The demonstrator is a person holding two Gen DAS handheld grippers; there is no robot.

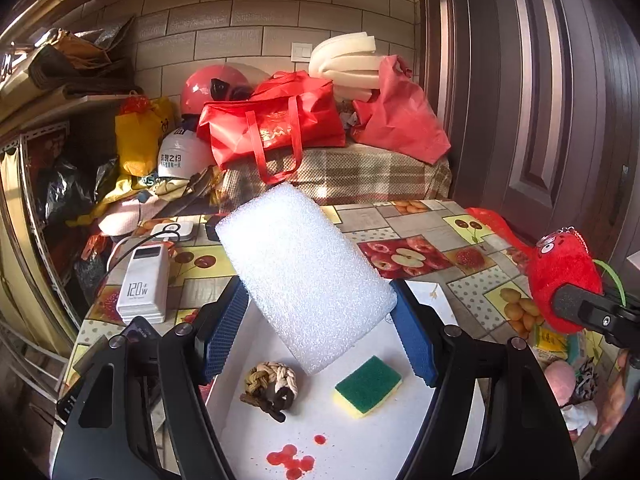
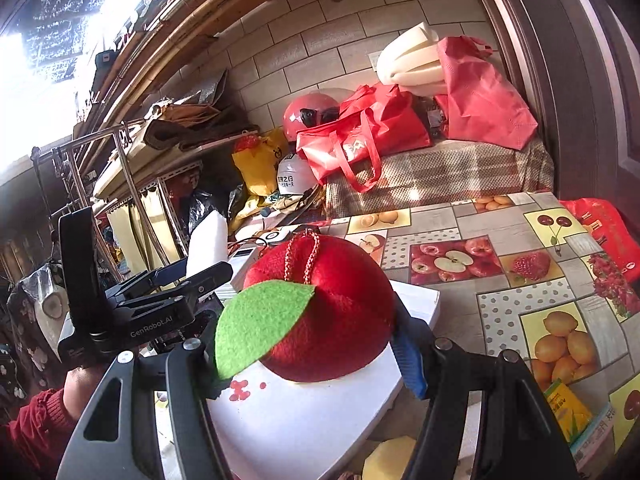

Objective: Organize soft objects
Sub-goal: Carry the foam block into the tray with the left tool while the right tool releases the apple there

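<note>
The left claw holds a white foam block above a white tray on the desk, over a green sponge and knotted rope. The right claw apparently grips a red plush apple just right.

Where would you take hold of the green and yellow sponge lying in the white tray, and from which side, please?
Grip the sponge across its two long edges, coming straight down from above. It lies flat, green side up, on the tray, so only its thin sides offer parallel faces. The knotted rope lies apart from it, leaving room for the tongs.
</note>
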